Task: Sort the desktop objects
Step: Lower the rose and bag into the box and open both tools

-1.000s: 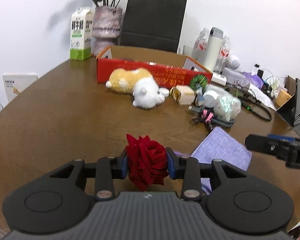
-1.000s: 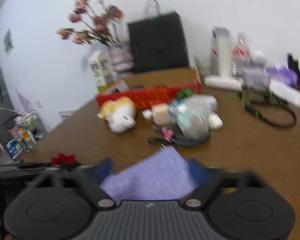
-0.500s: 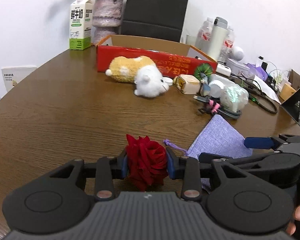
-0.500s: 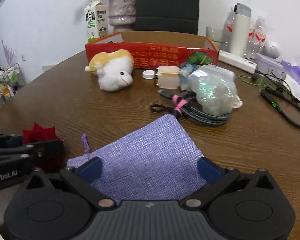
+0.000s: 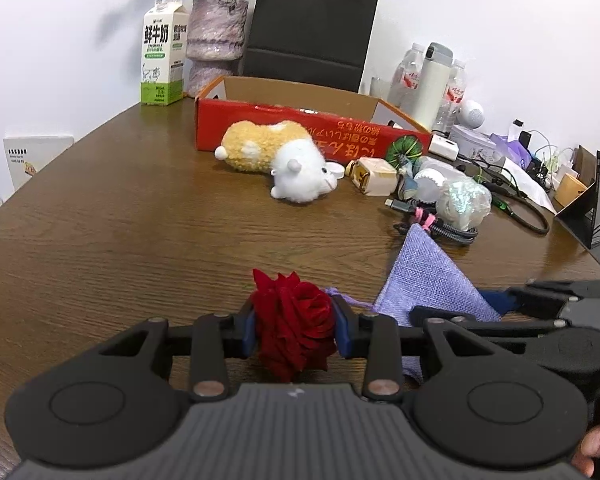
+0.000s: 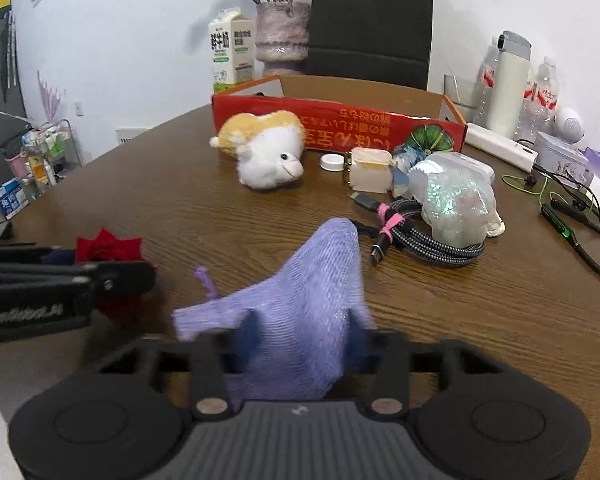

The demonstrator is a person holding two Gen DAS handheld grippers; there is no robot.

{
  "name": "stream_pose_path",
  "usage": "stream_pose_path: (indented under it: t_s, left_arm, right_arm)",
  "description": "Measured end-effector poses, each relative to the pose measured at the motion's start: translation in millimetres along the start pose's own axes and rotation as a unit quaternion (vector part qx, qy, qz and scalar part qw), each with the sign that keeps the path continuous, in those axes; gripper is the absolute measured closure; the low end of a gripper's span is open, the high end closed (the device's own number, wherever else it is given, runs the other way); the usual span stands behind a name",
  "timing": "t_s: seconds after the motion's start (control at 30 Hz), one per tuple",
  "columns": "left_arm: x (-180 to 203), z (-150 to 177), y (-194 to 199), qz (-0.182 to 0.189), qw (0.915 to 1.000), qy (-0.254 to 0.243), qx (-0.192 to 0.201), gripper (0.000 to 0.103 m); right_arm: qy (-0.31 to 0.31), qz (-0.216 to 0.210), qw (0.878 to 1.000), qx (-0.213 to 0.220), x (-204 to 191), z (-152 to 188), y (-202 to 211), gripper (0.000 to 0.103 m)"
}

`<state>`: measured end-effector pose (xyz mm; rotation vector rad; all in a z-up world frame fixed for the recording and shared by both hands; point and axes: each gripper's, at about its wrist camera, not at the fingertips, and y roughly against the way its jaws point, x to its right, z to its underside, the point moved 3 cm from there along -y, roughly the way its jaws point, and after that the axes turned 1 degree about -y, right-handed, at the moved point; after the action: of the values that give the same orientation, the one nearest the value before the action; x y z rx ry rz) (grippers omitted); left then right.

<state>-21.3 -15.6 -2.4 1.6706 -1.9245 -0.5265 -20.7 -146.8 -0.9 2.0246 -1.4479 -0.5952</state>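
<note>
A red rose (image 5: pixel 292 308) sits between the blue pads of my left gripper (image 5: pixel 294 330), which is shut on it just above the brown table (image 5: pixel 140 240). To its right lies a purple cloth pouch (image 5: pixel 428 280). In the right wrist view my right gripper (image 6: pixel 300 340) is closing on the pouch (image 6: pixel 320 272); the cloth is pinched between the pads and bunched into a peak. The left gripper (image 6: pixel 60 264) and the rose (image 6: pixel 108 246) show at the left of that view. A purple drawstring (image 6: pixel 204 276) sticks out of the pouch.
Beyond the pouch are a coiled braided cable (image 6: pixel 428 240), a glittery wrapped bundle (image 6: pixel 456 204), a small cream box (image 6: pixel 370 174) and a plush toy (image 5: pixel 276 156). Behind them stands an open red cardboard box (image 5: pixel 292 128), then a milk carton (image 5: pixel 162 52), a vase and bottles.
My right gripper came in over the flat pouch with wide jaws, then closed on it and bunched the cloth upward. The left gripper and the rose have stayed put.
</note>
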Motion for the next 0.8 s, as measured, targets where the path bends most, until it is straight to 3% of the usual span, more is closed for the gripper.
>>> stream_pose_path:
  t_s: [0.17,0.27,0.33,0.47,0.57,0.63,0.8]
  left_arm:
    - [0.7,-7.5,4.8,-0.003,0.9999,-0.004,0.011,0.066]
    - [2.8,-31.9,2.5,0.002,0.9997,-0.011,0.024,0.066]
    - [6.1,-64.7,0.4,0.012,0.9984,-0.020,0.052,0.066]
    - [9.9,-143.9,-28.8,-0.009,0.9960,-0.048,0.074,0.066]
    - [10.0,-207.1,-70.7,-0.023,0.9952,-0.051,0.079,0.066]
    - [8.5,-240.8,-103.2,-0.015,0.9961,-0.047,0.073,0.066]
    - [-5.1,-292.8,-207.0,0.005,0.9999,-0.012,-0.005,0.066]
  right_arm:
    - [-0.001,0.019,1.000,0.013,-2.0,8.1,18.5,0.100]
    - [-0.008,0.006,0.999,0.038,4.8,-5.7,39.3,0.100]
    - [0.000,0.001,0.998,0.065,13.2,-29.3,49.8,0.100]
    - [0.021,0.006,0.993,0.119,44.0,-99.7,47.5,0.100]
    - [0.016,0.007,0.991,0.130,77.5,-164.6,17.0,0.100]
    - [0.012,-0.009,0.993,0.119,92.9,-208.3,-14.7,0.100]
    - [0.038,-0.028,0.997,0.055,116.5,-283.8,-134.7,0.099]
